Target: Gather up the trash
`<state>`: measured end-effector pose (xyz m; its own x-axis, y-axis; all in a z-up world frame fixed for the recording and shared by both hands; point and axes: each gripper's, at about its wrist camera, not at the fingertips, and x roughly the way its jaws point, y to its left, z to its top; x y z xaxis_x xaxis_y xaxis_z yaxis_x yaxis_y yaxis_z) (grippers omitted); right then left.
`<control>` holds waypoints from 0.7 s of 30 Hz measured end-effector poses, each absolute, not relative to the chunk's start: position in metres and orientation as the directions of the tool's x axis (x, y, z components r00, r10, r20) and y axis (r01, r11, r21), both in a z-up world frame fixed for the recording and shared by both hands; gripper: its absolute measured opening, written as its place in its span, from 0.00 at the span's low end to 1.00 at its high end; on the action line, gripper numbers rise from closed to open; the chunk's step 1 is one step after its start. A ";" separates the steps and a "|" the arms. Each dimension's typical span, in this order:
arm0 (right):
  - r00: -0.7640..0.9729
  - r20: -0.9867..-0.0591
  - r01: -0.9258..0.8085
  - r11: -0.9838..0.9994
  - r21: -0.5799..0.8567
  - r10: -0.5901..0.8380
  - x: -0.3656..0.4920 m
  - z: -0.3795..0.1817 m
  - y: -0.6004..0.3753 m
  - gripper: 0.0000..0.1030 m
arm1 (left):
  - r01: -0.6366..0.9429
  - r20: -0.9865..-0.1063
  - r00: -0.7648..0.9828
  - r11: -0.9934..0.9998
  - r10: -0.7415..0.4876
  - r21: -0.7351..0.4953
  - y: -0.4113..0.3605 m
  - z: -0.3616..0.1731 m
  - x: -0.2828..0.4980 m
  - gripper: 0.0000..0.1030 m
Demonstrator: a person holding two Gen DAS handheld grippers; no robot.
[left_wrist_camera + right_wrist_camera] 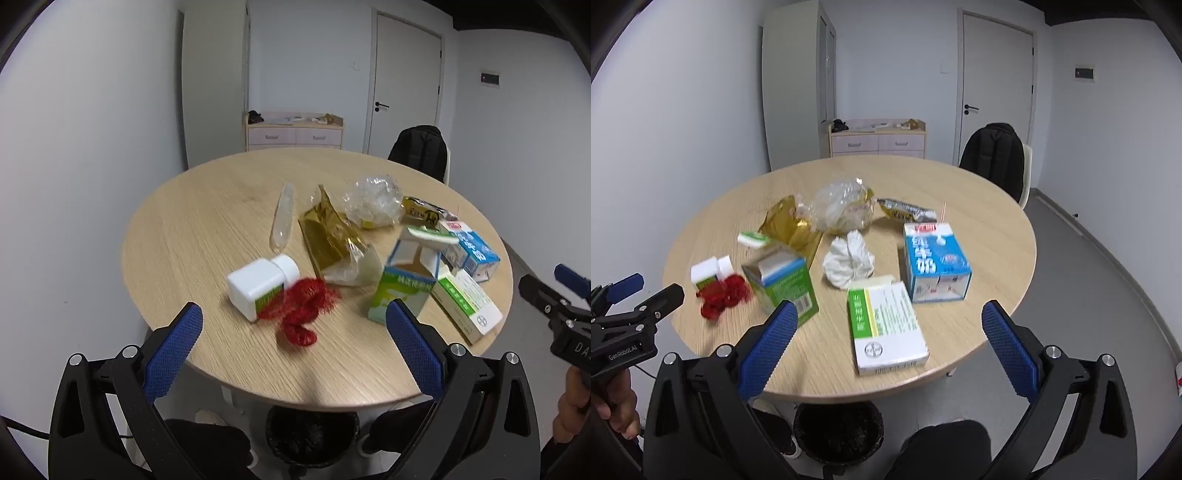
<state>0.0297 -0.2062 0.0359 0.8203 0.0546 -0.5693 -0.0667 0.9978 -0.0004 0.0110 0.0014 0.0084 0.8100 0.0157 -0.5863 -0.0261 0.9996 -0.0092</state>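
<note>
Trash lies scattered on a round wooden table [207,206] [990,206]: a white pill bottle [260,286] [710,272], a red mesh net [304,308] [722,299], a gold foil bag [330,236] [792,221], an opened green carton [404,280] [783,284], a flat green-and-white box [467,304] [886,326], a blue milk carton [471,251] [934,262], crumpled clear plastic [373,201] [842,206] and a crumpled white tissue [849,264]. My left gripper [294,347] hangs open near the table's front edge, before the net. My right gripper [890,347] is open over the flat box.
A black trash bin [312,435] [838,432] stands on the floor under the table's near edge. A chair with a black backpack [419,147] [993,155] is behind the table. A drawer unit [293,131] and a door [406,77] are at the back wall.
</note>
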 end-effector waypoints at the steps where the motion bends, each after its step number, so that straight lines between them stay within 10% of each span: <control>1: 0.821 -0.568 -0.069 0.998 0.001 0.058 0.032 0.040 -0.207 0.93 | -0.027 -0.584 0.811 1.000 0.018 -0.008 0.003 0.010 0.013 0.94; 21: 0.812 -0.580 -0.071 0.997 0.013 0.065 0.045 0.035 -0.208 0.93 | -0.035 -0.578 0.816 0.999 0.017 -0.020 0.005 0.017 0.018 0.94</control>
<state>0.0448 -0.2083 0.0347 0.8120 0.0655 -0.5800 -0.0710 0.9974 0.0133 0.0179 0.0050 0.0166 0.8159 0.0168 -0.5780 -0.0345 0.9992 -0.0197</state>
